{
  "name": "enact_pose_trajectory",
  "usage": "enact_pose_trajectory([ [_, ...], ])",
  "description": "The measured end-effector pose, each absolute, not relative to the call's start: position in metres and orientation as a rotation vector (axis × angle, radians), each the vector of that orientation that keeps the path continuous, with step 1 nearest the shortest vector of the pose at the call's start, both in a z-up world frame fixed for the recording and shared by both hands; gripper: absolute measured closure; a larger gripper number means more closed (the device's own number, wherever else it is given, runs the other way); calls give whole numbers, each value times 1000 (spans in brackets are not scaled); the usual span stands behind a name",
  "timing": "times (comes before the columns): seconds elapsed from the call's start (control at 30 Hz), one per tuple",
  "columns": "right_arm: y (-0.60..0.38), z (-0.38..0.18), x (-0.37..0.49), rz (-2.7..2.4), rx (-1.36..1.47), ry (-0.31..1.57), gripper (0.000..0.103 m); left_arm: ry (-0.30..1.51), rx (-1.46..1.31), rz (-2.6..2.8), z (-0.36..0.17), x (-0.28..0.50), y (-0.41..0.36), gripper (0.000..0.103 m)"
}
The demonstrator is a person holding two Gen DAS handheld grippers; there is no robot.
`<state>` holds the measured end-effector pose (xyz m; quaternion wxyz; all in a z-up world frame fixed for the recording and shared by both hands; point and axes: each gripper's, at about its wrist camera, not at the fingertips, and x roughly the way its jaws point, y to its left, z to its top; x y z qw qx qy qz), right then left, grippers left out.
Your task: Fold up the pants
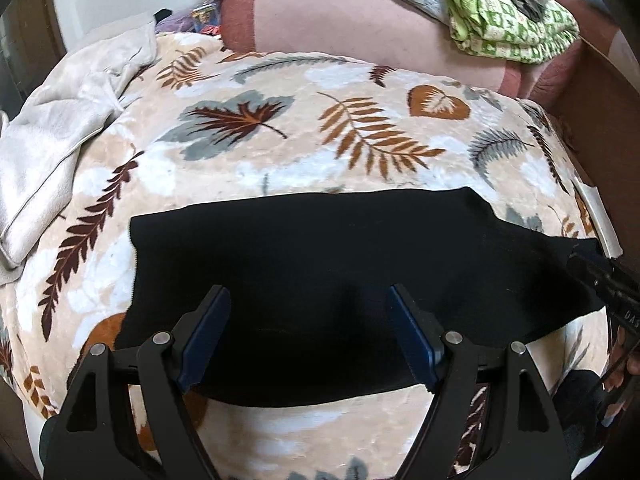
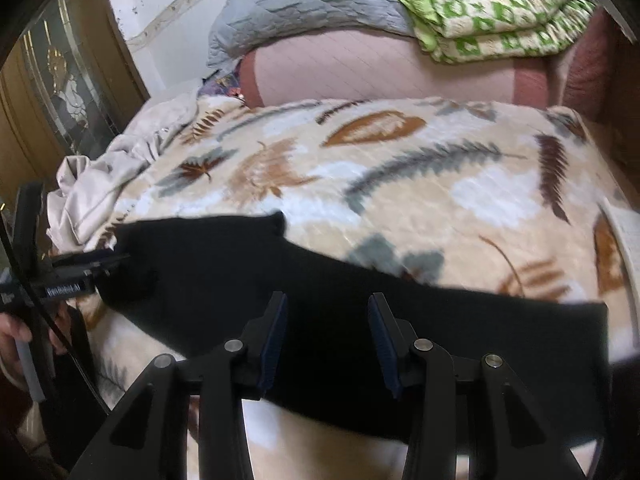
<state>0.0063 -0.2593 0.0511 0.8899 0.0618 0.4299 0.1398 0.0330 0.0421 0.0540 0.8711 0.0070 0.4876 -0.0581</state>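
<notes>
Left gripper (image 1: 310, 336) nearest, fingers spread wide over black pants (image 1: 320, 248), gripping nothing. Pants spread flat near front edge of leaf-print blanket (image 1: 256, 128), probably laid out for folding. Far right, other tool's tip at cloth edge, contact unclear.

Right gripper (image 2: 327, 340) likewise parted and empty above pants (image 2: 440, 332). Cloth's right end blurred, near edge hidden behind fingers.

one black pants (image 1: 320, 248), two tools (image 1: 308, 336) (image 2: 327, 338), one leaf-print blanket (image 1: 280, 152), one green quilt (image 1: 508, 24)
</notes>
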Motion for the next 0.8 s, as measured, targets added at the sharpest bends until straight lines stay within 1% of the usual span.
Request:
enact_pose_trajectory([
  [0.5, -345, 26, -55, 102, 247, 933, 58, 1005, 96, -247, 52, 34, -36, 23],
  [0.63, -363, 25, -75, 65, 303, 914, 46, 1025, 114, -311, 48, 36, -66, 23],
  [0.8, -387, 16, -95, 6, 364, 914, 45, 1056, 123, -426, 43, 39, -107, 23],
])
